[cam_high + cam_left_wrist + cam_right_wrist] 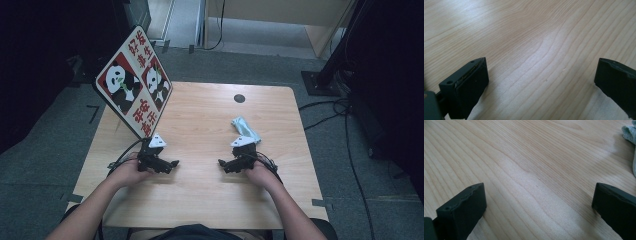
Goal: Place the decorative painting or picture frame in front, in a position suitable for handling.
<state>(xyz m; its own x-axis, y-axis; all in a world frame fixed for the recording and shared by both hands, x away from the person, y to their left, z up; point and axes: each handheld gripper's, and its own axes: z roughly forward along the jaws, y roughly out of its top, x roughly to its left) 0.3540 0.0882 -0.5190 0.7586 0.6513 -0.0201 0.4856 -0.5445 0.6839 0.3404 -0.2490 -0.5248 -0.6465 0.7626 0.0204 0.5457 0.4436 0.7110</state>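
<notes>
A pale grey-blue cloth [244, 127] lies crumpled on the right part of the wooden table [210, 120], and its edge shows at the top right of the right gripper view [630, 132]. My right gripper [220, 163] rests low on the table just in front of the cloth, pointing left, open with nothing between its jaws [539, 200]. My left gripper [174, 163] sits at the left, pointing right toward the other one, open over bare wood [541, 75].
A board with panda pictures and red characters [134, 82] stands tilted at the table's back left, close behind my left hand. A round black cable hole [239, 98] is near the far edge. Cables and a dark stand base [320, 82] lie on the floor to the right.
</notes>
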